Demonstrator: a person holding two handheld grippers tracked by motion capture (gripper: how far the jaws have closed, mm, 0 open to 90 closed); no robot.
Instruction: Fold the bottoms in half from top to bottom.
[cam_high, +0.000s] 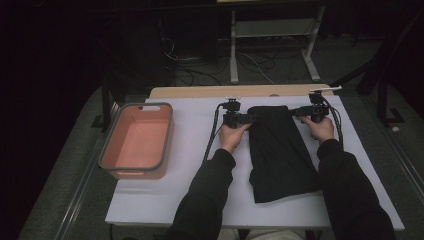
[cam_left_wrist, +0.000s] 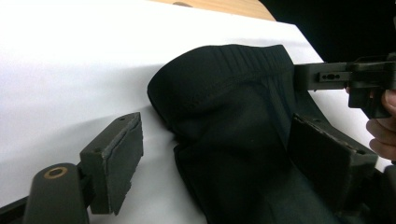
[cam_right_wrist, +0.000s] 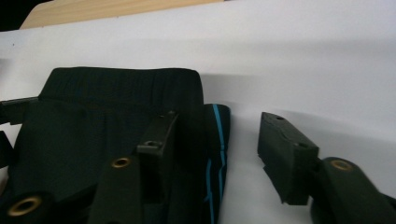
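A black garment (cam_high: 280, 150) with a ribbed elastic waistband (cam_left_wrist: 243, 58) lies folded lengthwise on the white table (cam_high: 190, 190), waistband at the far end. Thin blue stripes (cam_right_wrist: 215, 140) run down its right edge. My left gripper (cam_high: 245, 118) sits at the waistband's left corner, open: one pad (cam_left_wrist: 119, 163) rests on bare table and the other (cam_left_wrist: 322, 161) over the cloth, with the folded edge between them (cam_left_wrist: 219, 158). My right gripper (cam_high: 300, 112) is at the right corner, also open (cam_right_wrist: 224, 154); one jaw lies on the cloth, the other stands off on the table.
A salmon-coloured bin with a grey rim (cam_high: 145, 104) stands empty at the table's left side. A wooden strip (cam_high: 200, 92) runs along the far edge. Beyond it are the legs of another desk (cam_high: 233, 50) and cables on a dark floor.
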